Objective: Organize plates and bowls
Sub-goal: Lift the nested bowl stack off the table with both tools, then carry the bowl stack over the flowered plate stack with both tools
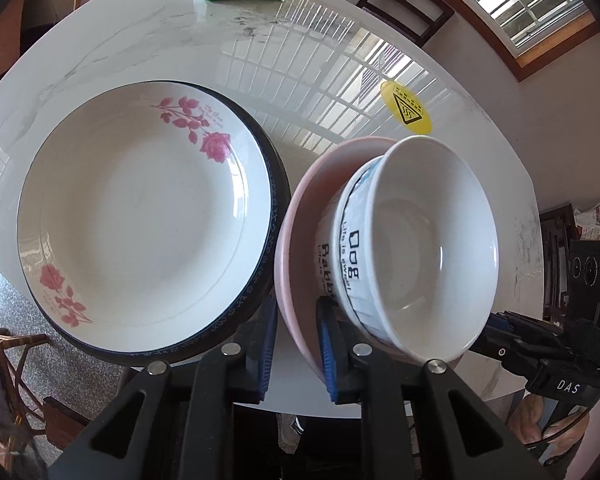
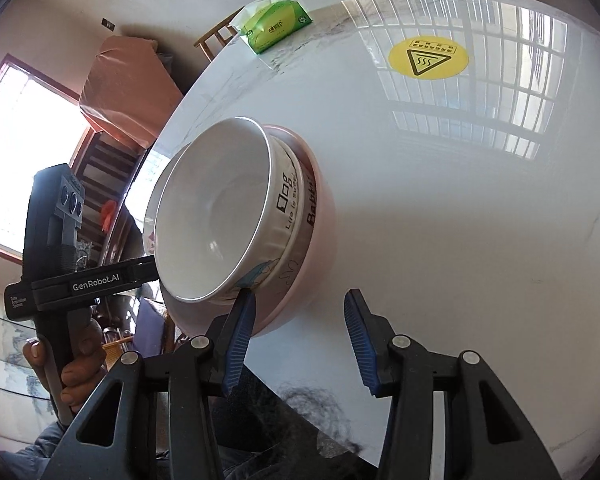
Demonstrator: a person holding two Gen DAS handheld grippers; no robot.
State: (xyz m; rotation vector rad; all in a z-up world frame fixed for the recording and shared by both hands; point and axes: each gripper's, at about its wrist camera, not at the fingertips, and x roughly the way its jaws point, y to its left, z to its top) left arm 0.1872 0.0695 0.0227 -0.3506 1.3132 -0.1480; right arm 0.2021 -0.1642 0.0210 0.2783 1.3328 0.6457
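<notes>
Two stacks stand side by side on the round white marble-look table (image 1: 340, 60): a white rose-printed plate (image 1: 140, 236) on a dark blue-rimmed plate (image 1: 274, 200), and just beside it, at three o'clock in the left wrist view, a white lettered bowl (image 1: 416, 240) nested in a second lettered bowl (image 1: 327, 256) that sits in a pink shallow bowl (image 1: 296, 240).

The left gripper (image 1: 296, 344) is clamped on the near rim of the pink shallow bowl — one pad inside the wall, one outside — so it carries or steadies that whole stack, which leans a little toward the plates.

The right gripper (image 2: 300, 340) stands open and holds nothing. In its own view the bowl stack lies at about eleven o'clock from the gap between the fingers; its left pad (image 2: 240, 332) is right at the pink bowl's wall, touching or nearly so, while the other pad hangs over bare table.

The move probably turns on this: the left hand has the stack and is nearer the plates, whereas the right would need to shift toward ten o'clock to take a bowl rim.

A green tissue pack (image 2: 276, 24) and a yellow warning sticker (image 2: 428, 58) lie well apart, toward twelve o'clock.
</notes>
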